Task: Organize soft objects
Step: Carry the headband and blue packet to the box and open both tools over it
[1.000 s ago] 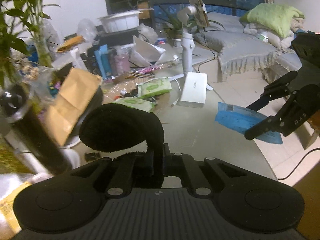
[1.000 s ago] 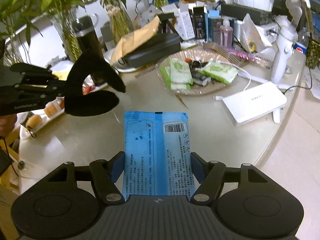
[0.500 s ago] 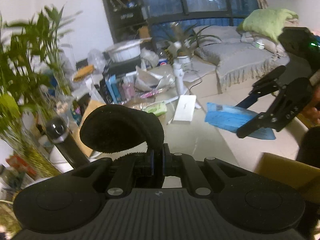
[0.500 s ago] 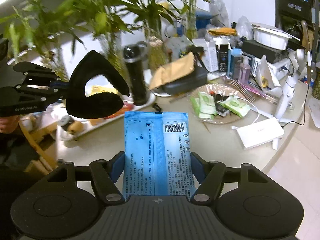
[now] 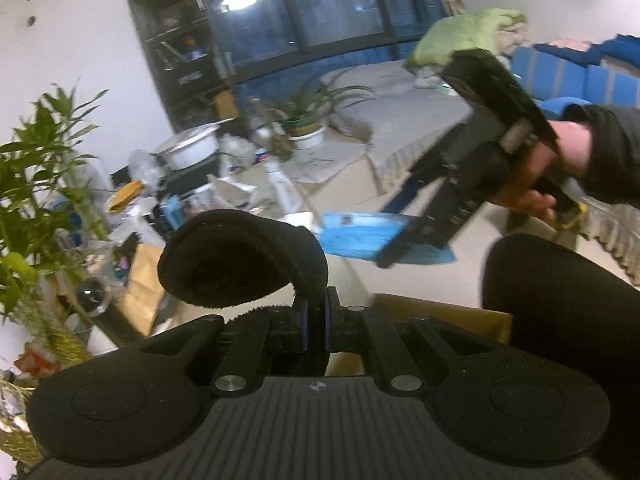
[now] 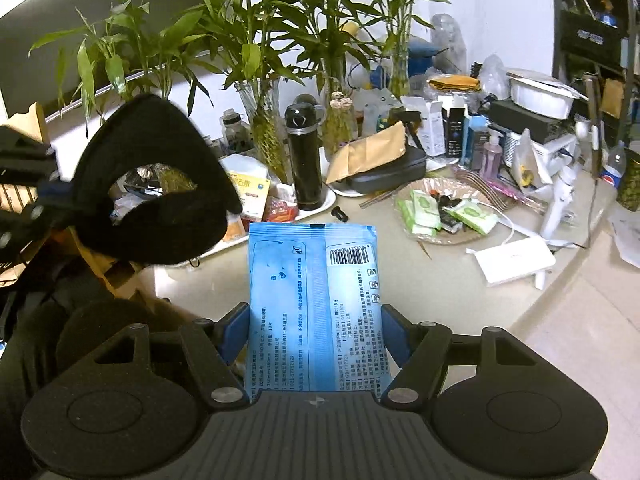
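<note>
Both hand-held grippers (image 5: pixel 314 322) (image 6: pixel 316 344) raised higher off table (image 6: pixel 400 280).

Black fuzzy folded soft piece (image 5: pixel 244 256), curled into a loop, pinched by one end in left hand-held gripper (image 5: pixel 315 322); flat blue printed packet (image 6: pixel 314 304), barcode up, clamped in right hand-held gripper (image 6: pixel 316 336), both held above the table edge.

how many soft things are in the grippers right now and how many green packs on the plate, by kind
black fuzzy earmuffs in the left gripper: 1
blue soft pack in the right gripper: 1
green wipe packs on the plate: 3 ()
total: 5
</note>
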Tool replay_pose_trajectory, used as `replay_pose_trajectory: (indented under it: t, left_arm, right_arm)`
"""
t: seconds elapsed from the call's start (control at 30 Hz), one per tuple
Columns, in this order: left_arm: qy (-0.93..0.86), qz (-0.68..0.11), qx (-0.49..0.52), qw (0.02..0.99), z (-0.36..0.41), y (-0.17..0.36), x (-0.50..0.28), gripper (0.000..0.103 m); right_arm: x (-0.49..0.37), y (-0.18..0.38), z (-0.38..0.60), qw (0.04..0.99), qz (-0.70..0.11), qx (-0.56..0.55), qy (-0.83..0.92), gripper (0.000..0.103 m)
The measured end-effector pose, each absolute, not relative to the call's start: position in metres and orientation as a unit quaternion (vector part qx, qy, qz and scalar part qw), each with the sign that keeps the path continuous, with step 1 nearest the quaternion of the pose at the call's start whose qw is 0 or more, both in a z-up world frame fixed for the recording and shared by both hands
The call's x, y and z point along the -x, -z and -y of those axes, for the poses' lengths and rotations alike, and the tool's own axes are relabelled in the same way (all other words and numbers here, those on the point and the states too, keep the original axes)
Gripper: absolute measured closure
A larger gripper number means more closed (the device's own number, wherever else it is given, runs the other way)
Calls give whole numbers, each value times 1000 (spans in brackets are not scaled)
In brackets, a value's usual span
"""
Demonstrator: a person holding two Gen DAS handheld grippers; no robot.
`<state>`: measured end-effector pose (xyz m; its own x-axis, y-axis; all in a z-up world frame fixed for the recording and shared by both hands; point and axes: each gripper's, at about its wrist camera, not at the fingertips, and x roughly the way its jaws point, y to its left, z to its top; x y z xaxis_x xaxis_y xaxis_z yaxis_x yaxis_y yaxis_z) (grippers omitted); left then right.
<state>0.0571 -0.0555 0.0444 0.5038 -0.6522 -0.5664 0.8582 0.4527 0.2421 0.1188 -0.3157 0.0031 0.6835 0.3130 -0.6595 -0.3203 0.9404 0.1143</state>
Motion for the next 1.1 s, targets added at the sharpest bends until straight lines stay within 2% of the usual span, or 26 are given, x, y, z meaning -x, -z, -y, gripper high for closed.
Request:
replay_pose_trajectory:
  t: [0.17, 0.27, 0.4, 0.6, 0.8, 1.03, 1.1]
  left_arm:
    - [490, -211, -253, 807, 71, -20, -35, 95]
    - [500, -240, -233, 799, 80, 7, -36, 89]
    - [488, -272, -205, 803, 85, 32, -43, 63]
    - [449, -276, -149, 837, 67, 32, -42, 39]
    - [418, -275, -80, 862, 35, 17, -27, 31]
    - [349, -293, -43, 889, 8, 6, -18, 29]
    - [328, -304, -33, 894, 0, 6, -18, 25]
  right_arm:
    - [-94, -4, 324, 918, -361, -7, -166, 32]
    - [-81, 0, 328, 916, -365, -17, -164, 32]
    - [-65, 7, 332, 914, -374, -22, -153, 32]
    - [-43, 12, 337, 911, -383, -30, -147, 32]
    - [-32, 7, 335, 910, -381, -49, -155, 32]
    - [-54, -10, 308, 905, -378, -44, -187, 32]
    - [-64, -15, 297, 901, -385, -38, -197, 31]
